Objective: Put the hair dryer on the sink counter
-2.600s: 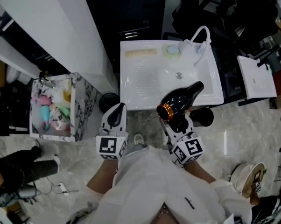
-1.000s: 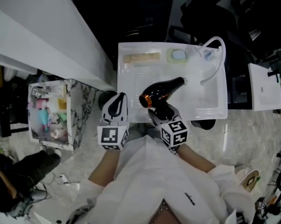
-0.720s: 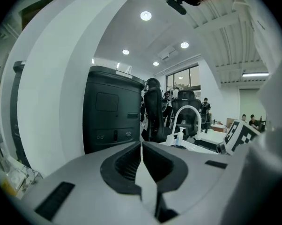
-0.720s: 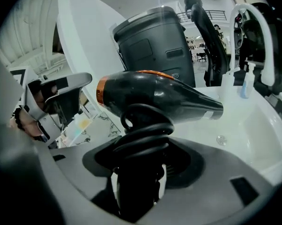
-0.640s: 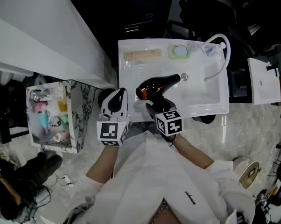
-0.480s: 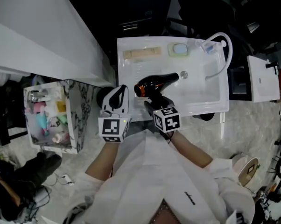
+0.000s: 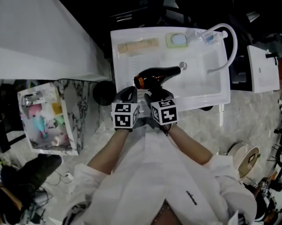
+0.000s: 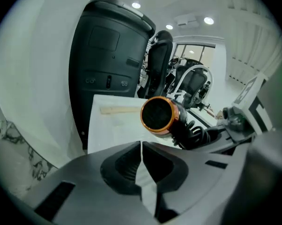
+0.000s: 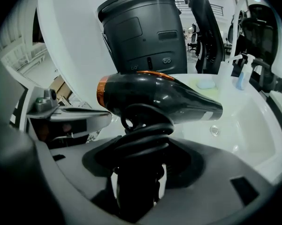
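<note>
- Right gripper: the jaws are clamped on the handle of the black hair dryer, and the black cord is coiled round the handle just above the jaws.
- The hair dryer lies level in that grip, orange-ringed end to the left in the right gripper view and narrow nozzle to the right.
- Left gripper: its jaws are pressed together with nothing between them, and the dryer's orange-ringed end shows just ahead.
- In the head view the two grippers sit side by side at the sink's near edge, left gripper just beside right gripper.
- The hair dryer is over the white sink, its round end above the ribbed left side and its nozzle reaching towards the basin. I can't tell whether it touches the surface.
- The basin holds nothing but its drain, just off the nozzle tip.
- On the back ledge, a green soap dish holds a pale blue soap, with a beige strip to its left.
- A white hose loops over the sink's right end.
- Well off to the left on the floor, a marbled box stands open, packed with pink, teal and yellow items.
</note>
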`<state>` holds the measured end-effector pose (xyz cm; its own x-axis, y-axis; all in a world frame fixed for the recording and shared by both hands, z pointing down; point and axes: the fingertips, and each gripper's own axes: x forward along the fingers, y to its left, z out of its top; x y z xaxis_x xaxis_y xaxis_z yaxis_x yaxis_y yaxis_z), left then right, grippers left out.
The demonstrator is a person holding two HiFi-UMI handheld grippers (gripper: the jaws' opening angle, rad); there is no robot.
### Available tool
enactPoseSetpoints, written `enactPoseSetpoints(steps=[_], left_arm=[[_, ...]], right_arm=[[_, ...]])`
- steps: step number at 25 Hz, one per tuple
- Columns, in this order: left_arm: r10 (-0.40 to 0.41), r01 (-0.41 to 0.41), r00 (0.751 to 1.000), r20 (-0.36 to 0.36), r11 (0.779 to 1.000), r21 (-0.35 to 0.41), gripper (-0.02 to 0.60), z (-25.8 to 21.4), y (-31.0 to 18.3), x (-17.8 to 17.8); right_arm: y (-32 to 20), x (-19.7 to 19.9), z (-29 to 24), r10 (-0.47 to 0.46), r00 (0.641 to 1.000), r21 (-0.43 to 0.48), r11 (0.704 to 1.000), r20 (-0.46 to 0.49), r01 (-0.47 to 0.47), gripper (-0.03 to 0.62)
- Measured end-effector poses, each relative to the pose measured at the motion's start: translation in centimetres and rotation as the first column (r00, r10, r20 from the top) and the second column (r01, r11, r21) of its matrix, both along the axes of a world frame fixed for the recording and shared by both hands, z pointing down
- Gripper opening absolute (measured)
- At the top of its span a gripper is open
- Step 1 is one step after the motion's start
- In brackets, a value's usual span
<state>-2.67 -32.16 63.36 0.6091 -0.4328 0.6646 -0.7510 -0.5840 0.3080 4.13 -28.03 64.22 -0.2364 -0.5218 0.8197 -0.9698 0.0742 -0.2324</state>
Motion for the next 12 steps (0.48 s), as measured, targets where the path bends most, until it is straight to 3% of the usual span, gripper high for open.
enactPoseSetpoints(steps=[4, 12], left_arm=[[0.042, -0.040, 0.999, 0.023, 0.996, -0.079, 0.034, 1.9, 0.8, 1.2], [-0.001, 0.005, 0.999, 0.041, 0.995, -0.095, 0.034, 2.5, 0.2, 0.6]], right_arm=[[-0.6, 0.3, 0.7, -0.001, 1.000, -0.014, 1.000, -0.016, 0.001, 0.283], [-1.2, -0.1, 2.7, -0.020, 1.000, -0.074, 0.997, -0.021, 0.019, 0.284]])
